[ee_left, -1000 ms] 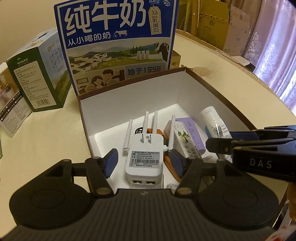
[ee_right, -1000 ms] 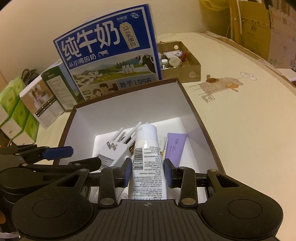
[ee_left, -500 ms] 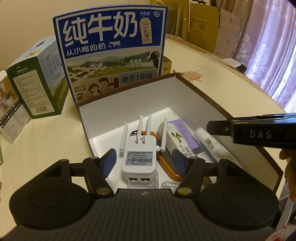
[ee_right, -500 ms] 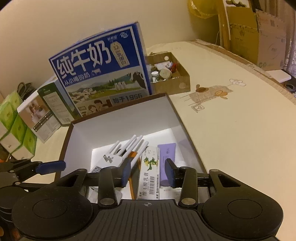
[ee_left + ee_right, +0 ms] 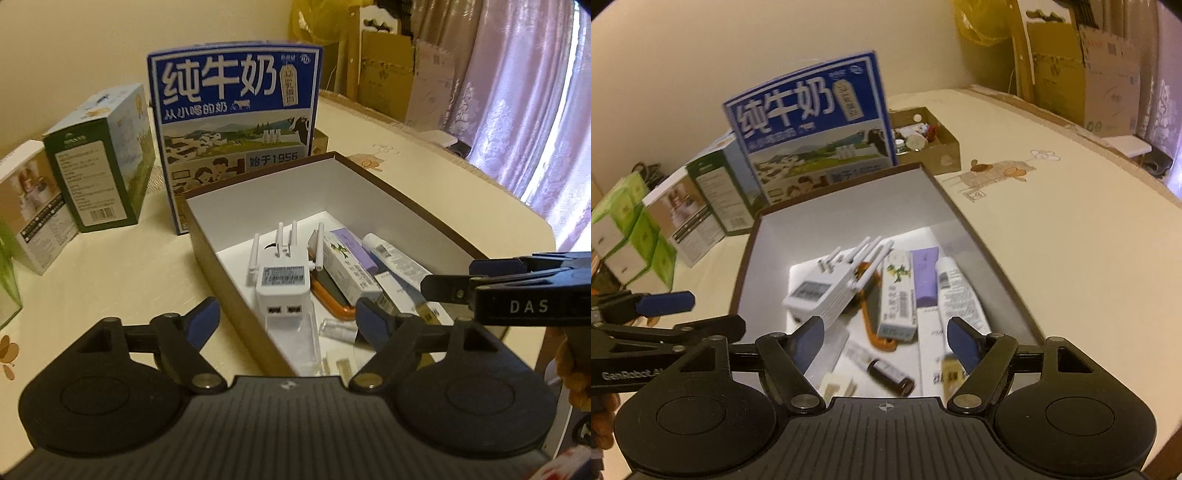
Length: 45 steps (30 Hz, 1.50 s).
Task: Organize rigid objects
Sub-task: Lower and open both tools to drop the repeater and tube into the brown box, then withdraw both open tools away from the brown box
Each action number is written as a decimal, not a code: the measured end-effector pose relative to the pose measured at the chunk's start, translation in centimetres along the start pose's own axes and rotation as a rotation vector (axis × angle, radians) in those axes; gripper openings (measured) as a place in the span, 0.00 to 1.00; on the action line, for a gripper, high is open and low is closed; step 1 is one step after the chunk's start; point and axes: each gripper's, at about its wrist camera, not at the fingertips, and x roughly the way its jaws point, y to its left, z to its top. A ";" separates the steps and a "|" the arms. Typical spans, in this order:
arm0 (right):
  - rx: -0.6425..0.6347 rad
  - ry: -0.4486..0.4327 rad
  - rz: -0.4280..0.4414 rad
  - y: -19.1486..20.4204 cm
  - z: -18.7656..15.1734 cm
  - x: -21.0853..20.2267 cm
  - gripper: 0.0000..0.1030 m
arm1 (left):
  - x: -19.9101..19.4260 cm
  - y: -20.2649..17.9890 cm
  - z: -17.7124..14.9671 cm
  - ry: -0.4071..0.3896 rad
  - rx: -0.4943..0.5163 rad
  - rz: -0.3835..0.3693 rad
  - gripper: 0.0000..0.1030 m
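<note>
Inside the brown cardboard box with white walls lies the hard, light white plastic plug-in repeater, which I would pinch by its flat sides, while my left gripper and right gripper have just been opening and hold nothing.

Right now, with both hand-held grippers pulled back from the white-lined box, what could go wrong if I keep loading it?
Three risks, as I judge them:
1. The wifi repeater lies tilted on other items with its antennas sticking out; another drop could snag or bend them.
2. The small brown bottle lies loose at the near end and could get knocked or buried.
3. The left hand-held gripper and right hand-held gripper, both open, hover close together and could collide.
</note>
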 end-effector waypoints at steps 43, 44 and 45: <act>-0.152 0.288 0.145 13.0 1.5 -19.3 0.69 | -27.4 0.9 -1.0 0.245 -0.287 0.216 0.68; -0.155 0.297 0.152 13.2 1.3 -19.5 0.69 | -28.0 0.8 -1.2 0.245 -0.297 0.222 0.68; -0.157 0.306 0.160 13.3 1.0 -19.9 0.69 | -28.6 0.5 -1.5 0.246 -0.309 0.226 0.68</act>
